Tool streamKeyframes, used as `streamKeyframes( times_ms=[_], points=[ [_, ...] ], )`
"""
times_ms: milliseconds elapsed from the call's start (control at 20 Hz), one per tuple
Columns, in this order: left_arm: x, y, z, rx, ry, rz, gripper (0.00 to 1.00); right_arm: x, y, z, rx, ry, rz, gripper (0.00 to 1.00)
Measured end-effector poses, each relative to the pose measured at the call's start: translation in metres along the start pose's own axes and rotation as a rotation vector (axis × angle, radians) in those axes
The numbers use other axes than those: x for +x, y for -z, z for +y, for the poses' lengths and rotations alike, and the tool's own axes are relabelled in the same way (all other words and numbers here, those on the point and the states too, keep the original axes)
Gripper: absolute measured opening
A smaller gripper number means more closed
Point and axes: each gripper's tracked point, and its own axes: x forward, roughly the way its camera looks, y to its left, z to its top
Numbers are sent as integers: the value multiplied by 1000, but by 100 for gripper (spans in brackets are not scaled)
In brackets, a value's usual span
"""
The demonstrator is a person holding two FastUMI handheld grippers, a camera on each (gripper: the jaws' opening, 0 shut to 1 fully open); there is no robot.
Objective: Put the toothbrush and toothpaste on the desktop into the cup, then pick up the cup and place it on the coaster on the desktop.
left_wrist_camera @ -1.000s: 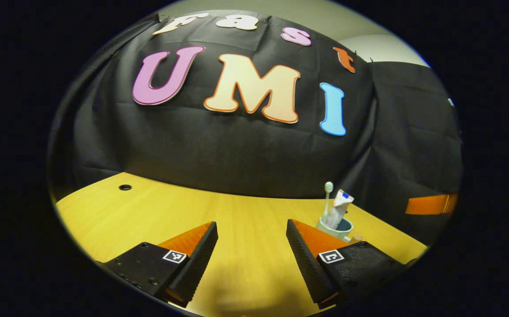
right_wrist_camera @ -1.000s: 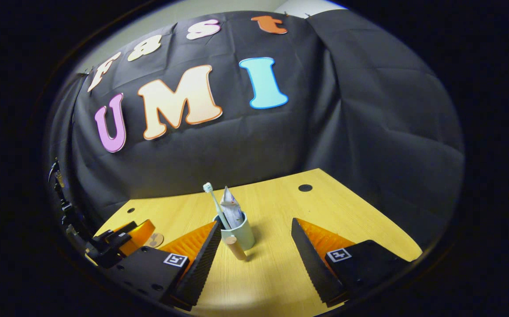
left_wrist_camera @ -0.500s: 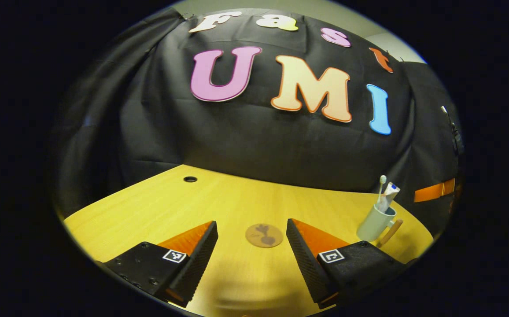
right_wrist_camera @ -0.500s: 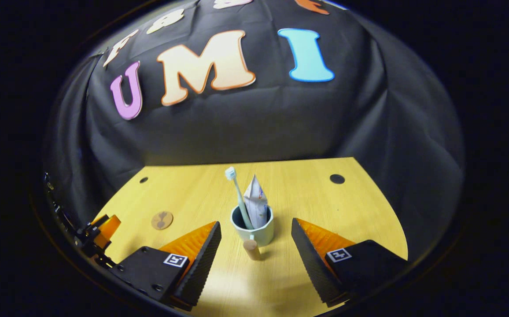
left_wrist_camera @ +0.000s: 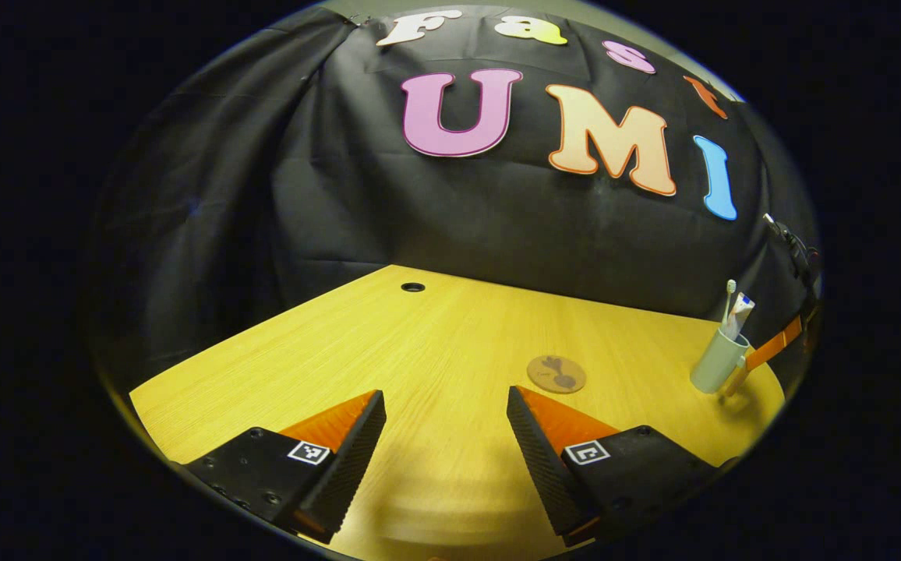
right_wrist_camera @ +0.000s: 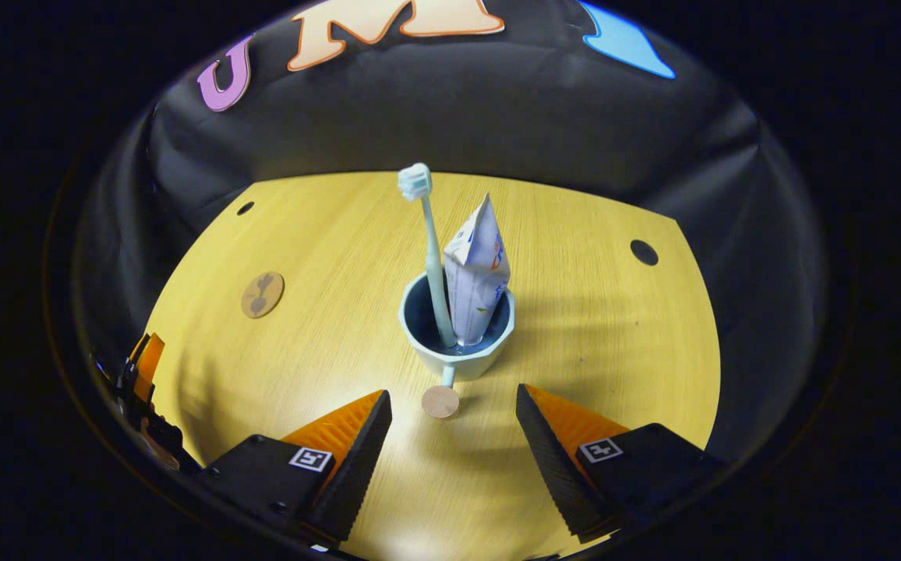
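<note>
risk: we reckon the main one is the right claw [right_wrist_camera: 454,421] knocking the cup [right_wrist_camera: 457,331] over while going for its wooden handle [right_wrist_camera: 441,401]. That handle is a thin peg pointing right at us, easy to nudge instead of pinch
tip risk: the toothbrush [right_wrist_camera: 429,249] and toothpaste tube [right_wrist_camera: 478,269] both stand tall above the rim, so a tilted lift could spill them out, we'd guess
landing risk: the coaster [right_wrist_camera: 263,294] looks small, off to the far left of the cup, well apart, so an off-centre set-down seems likely
right claw: wide open, nothing in it, handle just beyond the tips
left claw [left_wrist_camera: 446,440]: open too, empty, over bare bench [left_wrist_camera: 388,343]
where stuff is: brush and paste in the cup, cup on the bench, not on the coaster yet
count: 1 cup, 1 toothbrush, 1 toothpaste tube, 1 coaster, 2 claws
</note>
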Motion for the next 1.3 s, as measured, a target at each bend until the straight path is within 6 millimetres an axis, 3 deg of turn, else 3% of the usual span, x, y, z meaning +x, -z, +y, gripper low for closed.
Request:
streamKeyframes(
  times_ms=[450,500,550,600,700,1000,1150,1200,1300],
  points=[
    [1,8,14,-23,-10,13,93,23,-8,0,16,32,134,93],
    [1,10,15,-25,-9,16,93,25,-8,-1,15,39,153,98],
    [2,10,16,-27,-10,18,93,27,-8,-2,14,50,166,92],
    [1,9,17,-30,-7,19,93,30,-7,-4,12,61,177,94],
    [0,10,17,-34,1,24,93,33,-6,-6,17,73,199,77],
    [-3,21,13,-32,24,60,93,43,-2,-4,68,60,279,69],
    [-3,19,11,-36,31,57,93,42,0,-5,61,67,292,53],
    [-4,21,11,-32,34,60,93,44,2,-5,69,62,300,54],
    [-4,21,6,-28,46,59,93,41,0,-7,91,54,313,33]
  ],
)
